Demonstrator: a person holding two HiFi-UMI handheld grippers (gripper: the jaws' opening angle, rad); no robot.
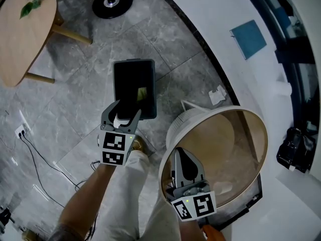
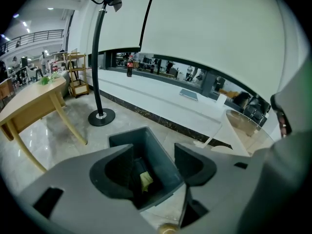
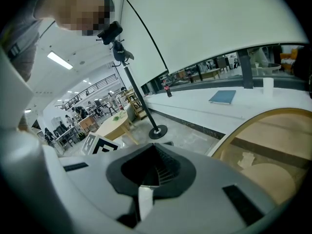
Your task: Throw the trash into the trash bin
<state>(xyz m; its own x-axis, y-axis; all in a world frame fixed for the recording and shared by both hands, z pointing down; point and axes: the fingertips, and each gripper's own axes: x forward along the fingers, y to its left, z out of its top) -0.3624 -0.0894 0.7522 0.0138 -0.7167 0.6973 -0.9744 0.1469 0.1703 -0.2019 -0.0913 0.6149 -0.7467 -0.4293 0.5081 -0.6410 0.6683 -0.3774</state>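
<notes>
A dark rectangular trash bin (image 1: 131,74) stands open on the grey tile floor. A yellowish scrap of trash (image 1: 142,93) lies inside it, apart from any jaw. My left gripper (image 1: 127,109) hovers over the bin's near edge, open with nothing between its fingers. In the left gripper view the bin (image 2: 161,160) and the scrap (image 2: 146,180) show between the spread jaws of the left gripper (image 2: 153,155). My right gripper (image 1: 181,153) is shut and empty above the rim of a round white-walled wooden table (image 1: 251,129). In its own view the right gripper (image 3: 155,152) has its jaws closed tip to tip.
A light wooden table (image 1: 22,34) stands at the upper left, with a black stand base (image 1: 112,3) beside it. A white counter carries a blue book (image 1: 248,38). Crumpled white paper (image 1: 217,95) lies at the counter's foot. Cables (image 1: 30,149) trail across the floor at the left.
</notes>
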